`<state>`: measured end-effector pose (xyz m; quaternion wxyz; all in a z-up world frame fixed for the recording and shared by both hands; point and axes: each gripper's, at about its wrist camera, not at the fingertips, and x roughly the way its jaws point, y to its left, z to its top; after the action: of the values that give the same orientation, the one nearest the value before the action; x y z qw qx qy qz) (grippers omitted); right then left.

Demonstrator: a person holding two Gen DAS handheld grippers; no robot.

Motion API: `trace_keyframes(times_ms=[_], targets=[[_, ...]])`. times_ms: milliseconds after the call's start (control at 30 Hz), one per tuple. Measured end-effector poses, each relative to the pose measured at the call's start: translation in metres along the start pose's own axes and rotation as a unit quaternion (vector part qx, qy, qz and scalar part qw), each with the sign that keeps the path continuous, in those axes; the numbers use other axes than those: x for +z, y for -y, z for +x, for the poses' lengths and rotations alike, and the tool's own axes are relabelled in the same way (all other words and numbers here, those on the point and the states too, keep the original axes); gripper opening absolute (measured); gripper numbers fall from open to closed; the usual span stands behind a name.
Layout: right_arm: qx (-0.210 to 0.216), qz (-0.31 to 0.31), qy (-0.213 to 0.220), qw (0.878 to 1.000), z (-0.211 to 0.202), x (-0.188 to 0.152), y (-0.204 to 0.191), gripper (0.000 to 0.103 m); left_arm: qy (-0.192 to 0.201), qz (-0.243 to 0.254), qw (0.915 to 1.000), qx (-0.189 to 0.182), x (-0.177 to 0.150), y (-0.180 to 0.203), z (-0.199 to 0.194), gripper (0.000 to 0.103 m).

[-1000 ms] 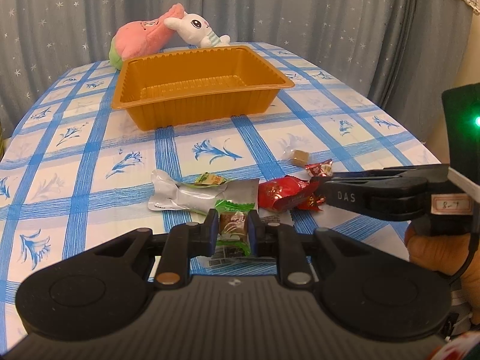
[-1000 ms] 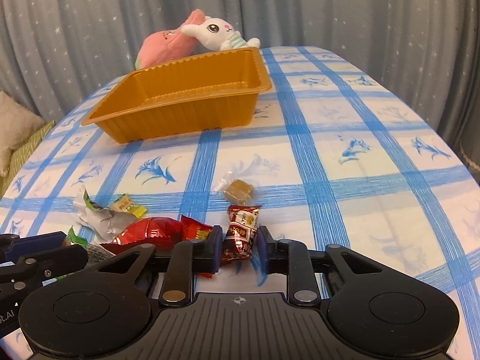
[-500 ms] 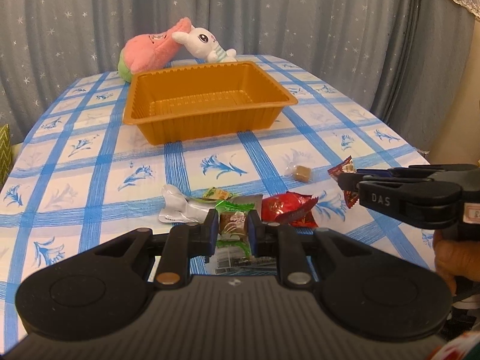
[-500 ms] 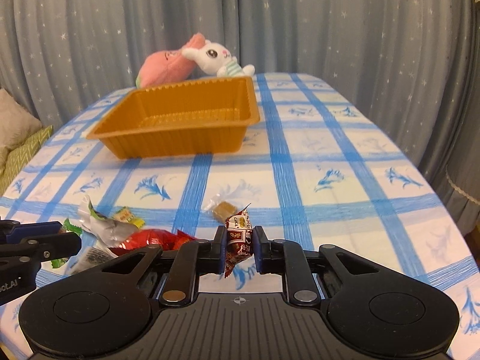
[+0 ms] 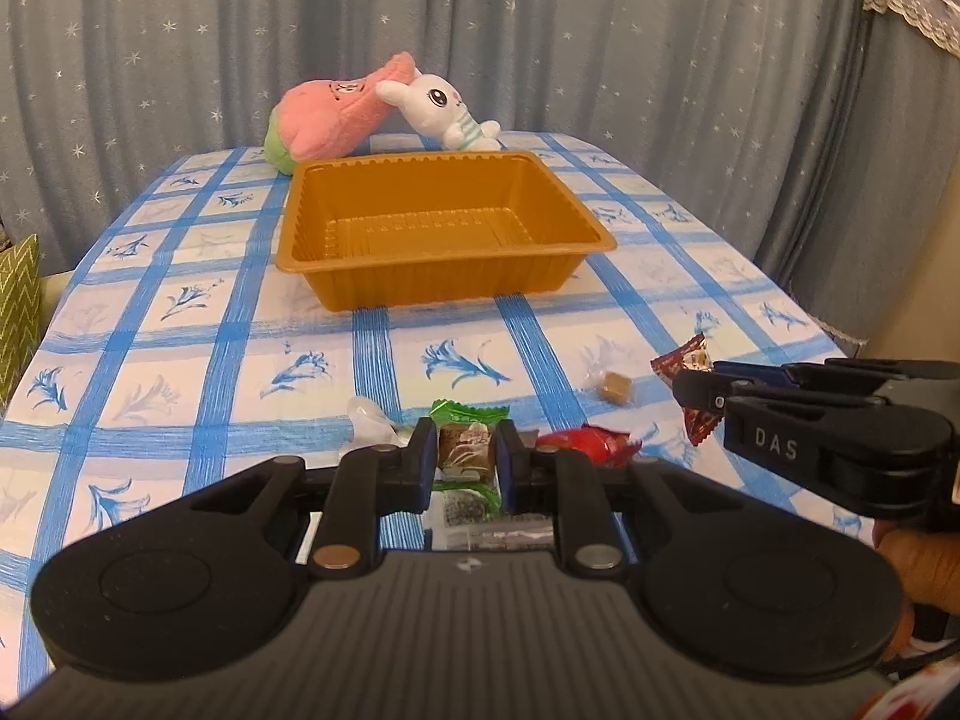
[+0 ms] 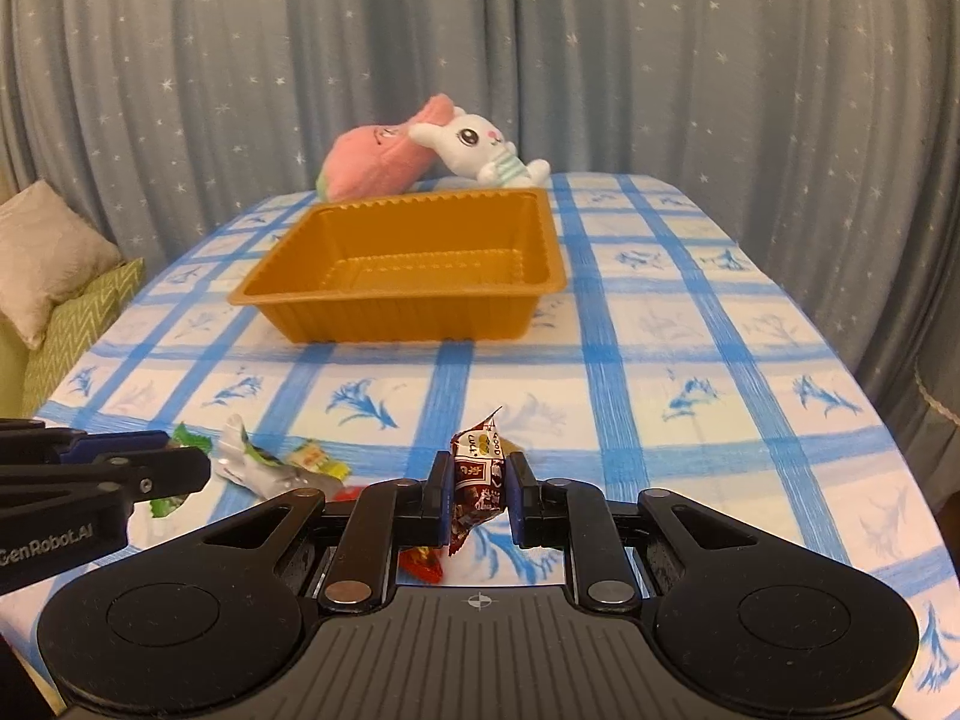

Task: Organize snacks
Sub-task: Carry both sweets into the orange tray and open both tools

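- Green zigzag cushion (image 6: pixel 72 324) at far left, off the table edge; grey star curtain (image 5: pixel 540 42) behind.
- Table w/ blue-check floral cloth (image 5: pixel 198 324); empty orange tray (image 5: pixel 441 240) mid-table, pink plush (image 5: pixel 327 114) & white bunny (image 5: pixel 441 111) just behind it.
- Left gripper (image 5: pixel 465 471) angled down over loose snacks, jaws clamped on green-wrapped candy (image 5: pixel 467 441).
- Silver wrapper (image 6: pixel 258 462), red packet (image 5: pixel 585 444), tan caramel (image 5: pixel 618 387) lie on cloth near front.
- Right gripper (image 6: pixel 478 495) angled down, jaws clamped on dark-red candy (image 6: pixel 477 474), lifted off cloth.

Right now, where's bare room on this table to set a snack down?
The orange tray is empty inside. Bare cloth lies between the tray and the snack pile, and along the table's right side. It is crowded near the grippers, around the silver wrapper and toffee.
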<state>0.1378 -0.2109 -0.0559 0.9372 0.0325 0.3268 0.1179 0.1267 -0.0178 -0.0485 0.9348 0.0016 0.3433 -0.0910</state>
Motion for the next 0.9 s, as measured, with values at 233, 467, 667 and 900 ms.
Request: trace_keyframes(times_ms=[233,467,667,900], targets=[[0.006,-0.011,0.013,1.000,0.005,0.023,0.002,0.018,0.008,-0.010,0.9999,0.001,0.021,-0.008,0.008,0.018],[0.018,-0.008,0.020,1.000,0.021,0.052,0.008,0.018,0.015,-0.012,0.9998,0.008,0.048,-0.020,0.027,0.018],[0.029,-0.003,0.027,0.999,0.043,0.083,0.011,0.018,0.030,-0.007,0.9995,0.011,0.079,-0.031,0.052,0.018],[0.035,0.002,0.025,0.999,0.078,0.113,0.014,0.018,0.045,-0.012,0.9987,0.021,0.112,-0.046,0.083,0.018]])
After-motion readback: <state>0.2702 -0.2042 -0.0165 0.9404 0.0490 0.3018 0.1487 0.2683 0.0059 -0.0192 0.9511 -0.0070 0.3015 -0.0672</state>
